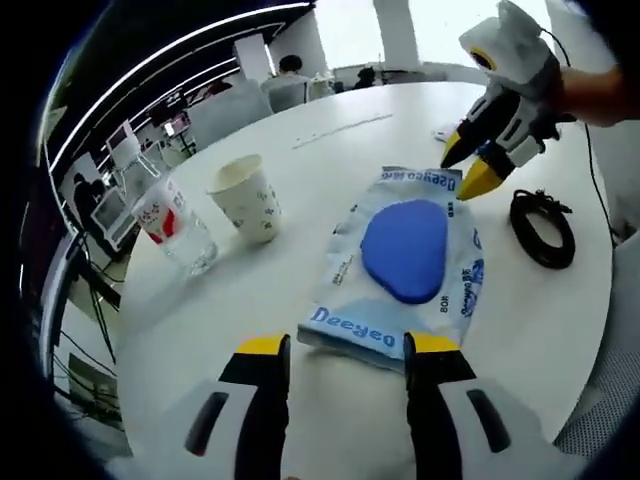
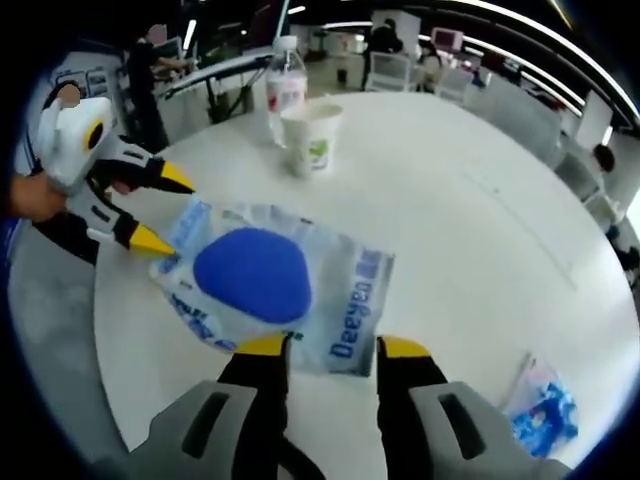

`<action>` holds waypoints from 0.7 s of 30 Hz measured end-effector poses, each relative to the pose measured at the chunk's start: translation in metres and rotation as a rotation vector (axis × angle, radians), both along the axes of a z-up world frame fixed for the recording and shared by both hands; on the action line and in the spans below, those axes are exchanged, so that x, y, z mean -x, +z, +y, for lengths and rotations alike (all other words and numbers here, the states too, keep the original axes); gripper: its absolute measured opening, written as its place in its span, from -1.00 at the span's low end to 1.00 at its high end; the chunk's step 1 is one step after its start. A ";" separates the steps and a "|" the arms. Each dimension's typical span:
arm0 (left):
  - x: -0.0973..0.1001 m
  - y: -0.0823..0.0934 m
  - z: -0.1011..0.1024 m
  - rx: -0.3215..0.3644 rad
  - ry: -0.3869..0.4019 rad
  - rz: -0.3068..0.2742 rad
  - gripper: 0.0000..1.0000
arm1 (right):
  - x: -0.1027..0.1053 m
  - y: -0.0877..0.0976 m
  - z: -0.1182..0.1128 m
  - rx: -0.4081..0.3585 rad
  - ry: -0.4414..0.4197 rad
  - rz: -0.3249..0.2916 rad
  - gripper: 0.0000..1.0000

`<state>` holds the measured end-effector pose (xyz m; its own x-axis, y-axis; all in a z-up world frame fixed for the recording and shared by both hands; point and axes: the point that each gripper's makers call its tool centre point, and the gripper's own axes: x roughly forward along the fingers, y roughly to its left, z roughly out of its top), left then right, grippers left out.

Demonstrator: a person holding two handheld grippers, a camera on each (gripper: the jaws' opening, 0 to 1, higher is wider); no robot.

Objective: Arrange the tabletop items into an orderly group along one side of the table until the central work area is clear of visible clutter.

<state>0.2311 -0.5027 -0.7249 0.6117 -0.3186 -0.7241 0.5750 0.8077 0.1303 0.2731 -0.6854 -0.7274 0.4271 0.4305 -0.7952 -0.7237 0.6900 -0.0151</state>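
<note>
Deeyeo wipes pack (image 1: 405, 265) lying mid-table; paper cup (image 1: 246, 197), bottle (image 1: 173, 225) standing beside it, cable coil (image 1: 541, 227) near. Left gripper (image 1: 340, 347), right gripper (image 2: 330, 348) both gaping open at pack edges, gripping nothing.

"Deeyeo" was printed in white on the blue-and-clear wipes pack (image 1: 405, 265), readable just ahead of the left gripper's (image 1: 345, 350) jaws and again along the pack edge nearest the right gripper (image 2: 330, 350). Bottle (image 1: 175, 225) label and paper cup (image 1: 247, 198) print, further off, were too small to read.
</note>
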 end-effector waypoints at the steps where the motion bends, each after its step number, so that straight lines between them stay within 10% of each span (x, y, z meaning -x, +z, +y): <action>1: 0.002 -0.001 0.001 0.004 0.020 0.014 -0.09 | 0.000 -0.001 0.000 0.003 -0.002 0.000 -0.41; 12: 0.012 -0.012 -0.008 0.134 0.135 0.147 -0.61 | 0.005 -0.005 -0.007 0.009 -0.023 0.031 -0.75; 21: 0.012 -0.016 -0.010 0.145 0.161 0.174 -0.67 | 0.007 -0.010 -0.008 -0.018 -0.053 0.060 -0.79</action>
